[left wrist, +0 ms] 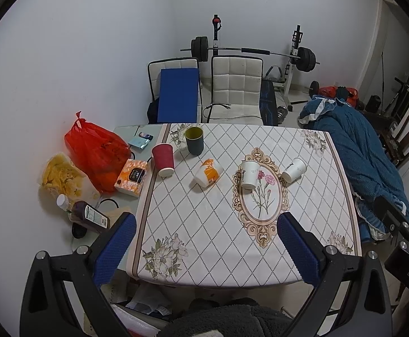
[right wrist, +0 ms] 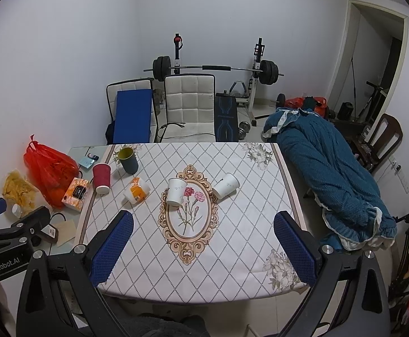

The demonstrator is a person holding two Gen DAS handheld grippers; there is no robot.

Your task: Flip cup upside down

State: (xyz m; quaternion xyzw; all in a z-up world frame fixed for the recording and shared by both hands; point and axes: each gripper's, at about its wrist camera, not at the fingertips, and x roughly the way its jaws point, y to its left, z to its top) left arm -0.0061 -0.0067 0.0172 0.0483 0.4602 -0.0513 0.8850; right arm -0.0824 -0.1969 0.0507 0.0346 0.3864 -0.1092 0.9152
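Observation:
Several cups stand on the patterned tablecloth [left wrist: 204, 224]. A dark green cup [left wrist: 194, 140] with a yellow inside stands upright, mouth up, at the far left. A red paper cup [left wrist: 163, 159], an orange-and-white cup [left wrist: 208, 173] and two white paper cups [left wrist: 249, 174] [left wrist: 294, 170] stand mouth down. The same cups show in the right wrist view: green [right wrist: 128, 160], red [right wrist: 102, 178], orange-and-white [right wrist: 137, 190], white [right wrist: 175, 191] [right wrist: 226, 185]. My left gripper [left wrist: 207, 250] and right gripper [right wrist: 204, 248] are both open and empty, held over the table's near edge.
Left of the cloth lie a red plastic bag [left wrist: 96, 151], an orange tissue box [left wrist: 130, 178], a bag of chips [left wrist: 59, 175] and a bottle [left wrist: 90, 215]. Two white chairs [left wrist: 236, 88] and a barbell rack stand behind. A blue blanket [left wrist: 356, 151] lies at the right.

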